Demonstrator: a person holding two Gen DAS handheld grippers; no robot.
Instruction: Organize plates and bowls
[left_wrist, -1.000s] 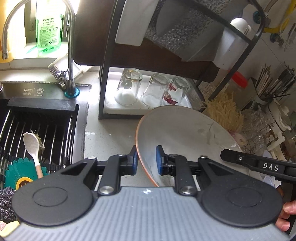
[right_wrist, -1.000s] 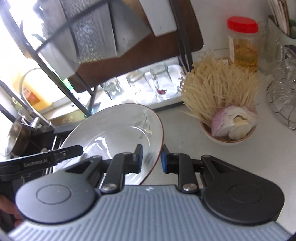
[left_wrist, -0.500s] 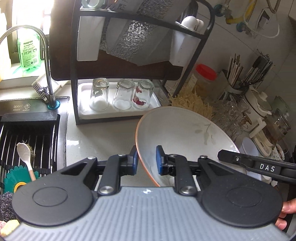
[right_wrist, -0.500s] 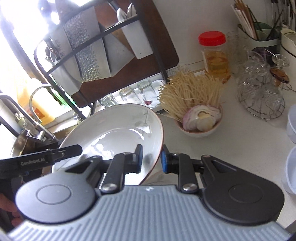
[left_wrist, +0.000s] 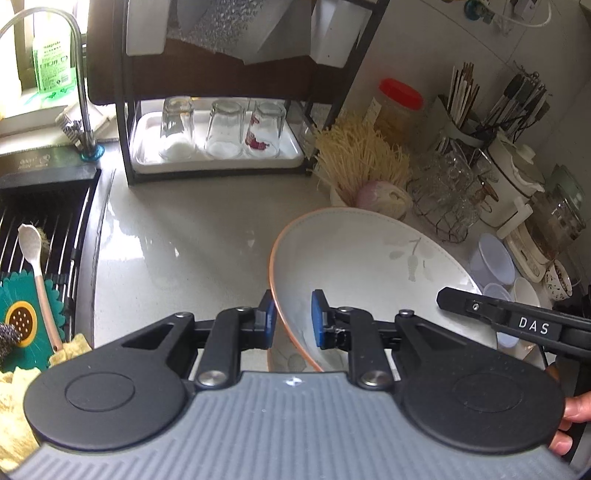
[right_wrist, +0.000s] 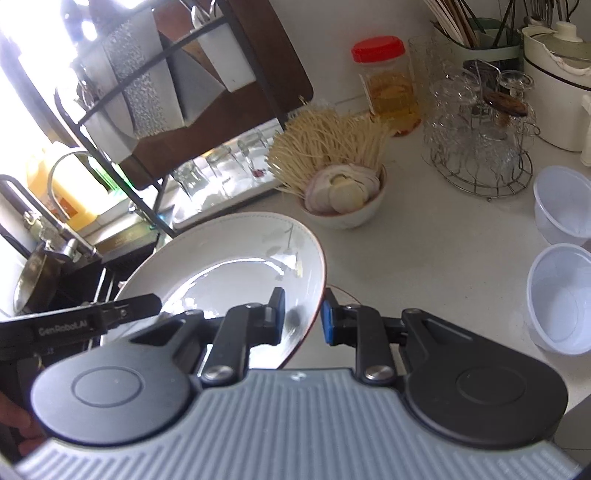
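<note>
The left gripper (left_wrist: 291, 317) and right gripper (right_wrist: 303, 317) each pinch the rim on opposite sides of the big white plate (left_wrist: 369, 266), held above the counter (left_wrist: 207, 221). It looks hard, smooth, slippery and breakable, so grip the rim. Farther off stands a bowl of noodles (right_wrist: 343, 199).

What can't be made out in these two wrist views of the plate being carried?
- Near rim of the plate: hidden by the left gripper body in the left view, and by the right gripper body in the right view.
- What the plate will be set on: out of frame.
- Upper shelf of the dish rack: cut off by the top edge in the left view.
- Window side in the right view: washed out by glare.
</note>
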